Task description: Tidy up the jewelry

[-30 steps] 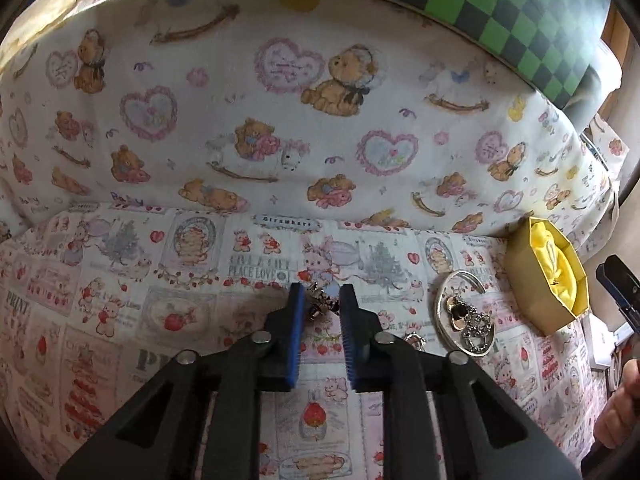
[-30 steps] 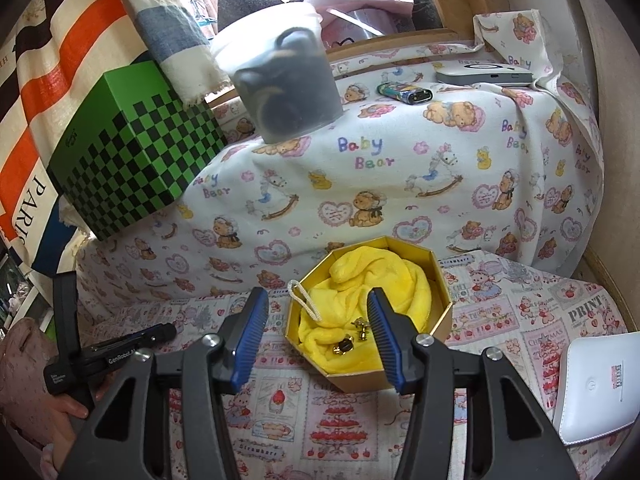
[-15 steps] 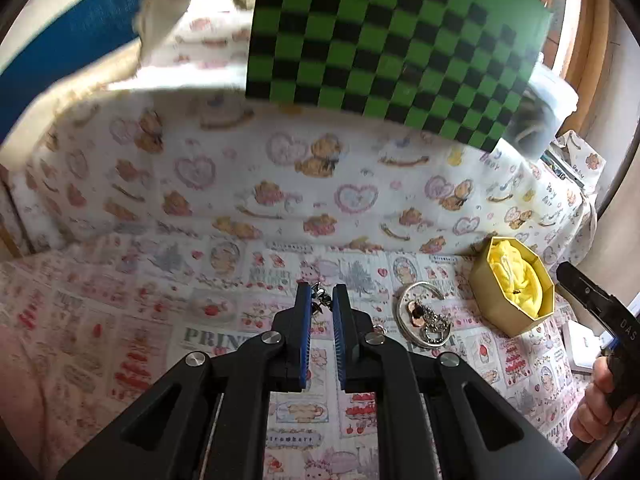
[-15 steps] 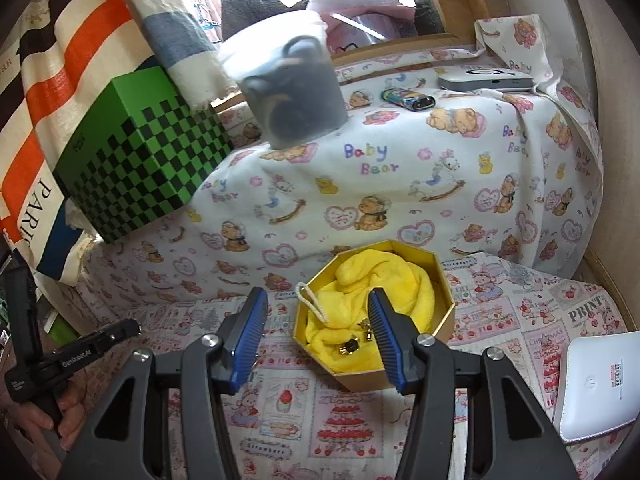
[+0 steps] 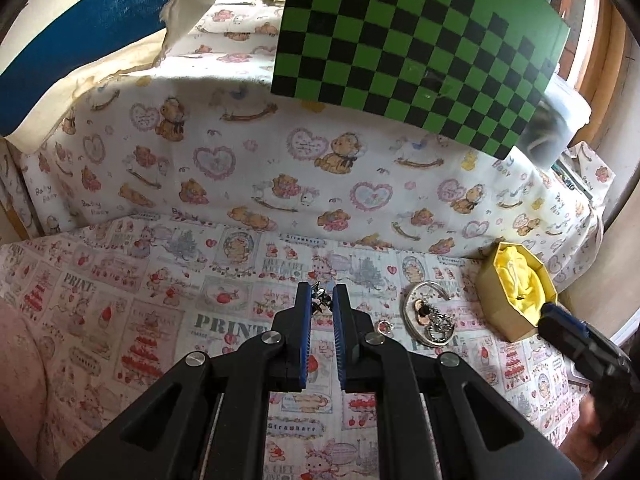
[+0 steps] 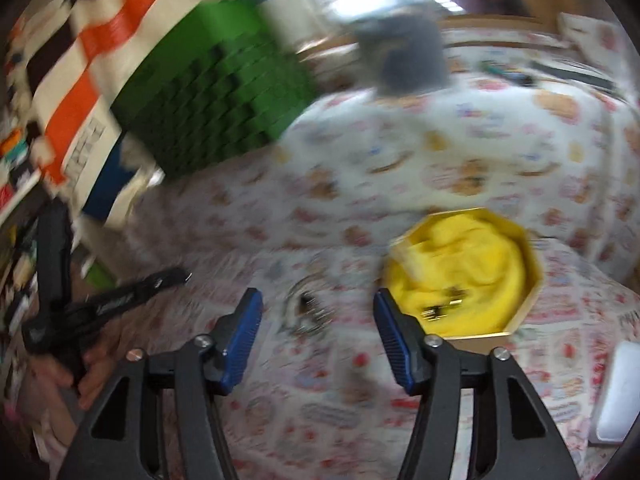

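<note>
Pastel prints, bright green and yellow
Green-and-black checked box (image 5: 416, 44); teddy-bear-and-heart print cloth (image 5: 248, 160); yellow cloth (image 6: 460, 268) in a gold octagonal box (image 6: 534, 280).

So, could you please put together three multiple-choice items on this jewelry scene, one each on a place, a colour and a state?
1. Where is the round silver dish?
A. Between the left gripper and the yellow box
B. On the checkered box
C. Inside the yellow box

2. What colour is the cloth in the octagonal box?
A. Red
B. Yellow
C. Blue

3. What is the left gripper doing?
A. Wide open, empty
B. Pinching a small metal jewelry piece
C. Gripping the dish

Answers: 1 A, the dish lies on the printed cloth between them; 2 B, bright yellow fabric fills it; 3 B, a trinket sits between its nearly closed blue pads.
</note>
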### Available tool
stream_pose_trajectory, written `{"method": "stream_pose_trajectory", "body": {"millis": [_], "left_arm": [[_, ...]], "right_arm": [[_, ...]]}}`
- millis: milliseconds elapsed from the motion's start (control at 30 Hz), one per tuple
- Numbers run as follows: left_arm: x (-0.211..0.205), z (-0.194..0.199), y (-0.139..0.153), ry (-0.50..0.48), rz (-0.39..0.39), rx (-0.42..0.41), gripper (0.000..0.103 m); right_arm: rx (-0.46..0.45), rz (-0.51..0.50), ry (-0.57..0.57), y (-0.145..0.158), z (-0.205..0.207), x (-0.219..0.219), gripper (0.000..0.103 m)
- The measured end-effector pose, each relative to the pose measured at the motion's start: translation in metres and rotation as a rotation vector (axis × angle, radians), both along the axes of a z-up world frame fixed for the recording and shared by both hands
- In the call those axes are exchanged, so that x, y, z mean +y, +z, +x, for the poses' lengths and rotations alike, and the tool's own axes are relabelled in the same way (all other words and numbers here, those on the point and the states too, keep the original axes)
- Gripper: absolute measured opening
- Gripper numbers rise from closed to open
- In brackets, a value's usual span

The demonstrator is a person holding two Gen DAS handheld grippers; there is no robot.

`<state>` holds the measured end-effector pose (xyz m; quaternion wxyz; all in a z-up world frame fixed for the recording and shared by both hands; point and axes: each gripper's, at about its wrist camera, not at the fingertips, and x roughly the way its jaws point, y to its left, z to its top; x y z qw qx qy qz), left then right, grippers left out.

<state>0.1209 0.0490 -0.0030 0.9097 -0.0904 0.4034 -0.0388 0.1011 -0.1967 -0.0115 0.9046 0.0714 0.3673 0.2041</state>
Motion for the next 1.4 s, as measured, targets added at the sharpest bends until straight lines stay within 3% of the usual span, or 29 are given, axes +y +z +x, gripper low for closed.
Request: {"method": "stream_pose_trajectory", "body": {"millis": [133,233,367,533,667,933,1200,1400], "left_arm": [[0.008,0.001,0.001,0.028,-0.008,0.000,0.009],[0.014,0.004,-0.001,0.048,-0.015,0.026,0.009],[0.020,0.011,-0.008,0.068,-0.016,0.051,0.009],[0.022,0.017,-0.016,0.074,-0.012,0.083,0.009],[0.028,0.021,-0.022,0.085,-0.051,0.128,0.009],[0.028,0.020,-0.023,0.085,-0.056,0.124,0.009],[0.031,0.014,-0.016,0.072,-0.053,0.109,0.009],[0.029,0.017,-0.020,0.078,-0.046,0.119,0.009]], "right_arm": [[0.060,-0.145,0.037,-0.011,0.017,0.045,0.057],[0.171,-0.212,0.027,-0.022,0.041,0.065,0.066],[0.162,-0.353,0.000,-0.028,0.058,0.089,0.066],[0.181,-0.433,-0.007,-0.039,0.078,0.106,0.066],[0.214,-0.437,-0.022,-0.046,0.083,0.108,0.066],[0.226,-0.461,-0.013,-0.057,0.096,0.114,0.064],[0.209,-0.479,-0.007,-0.060,0.093,0.116,0.051],[0.182,-0.510,-0.020,-0.058,0.092,0.118,0.055]]}}
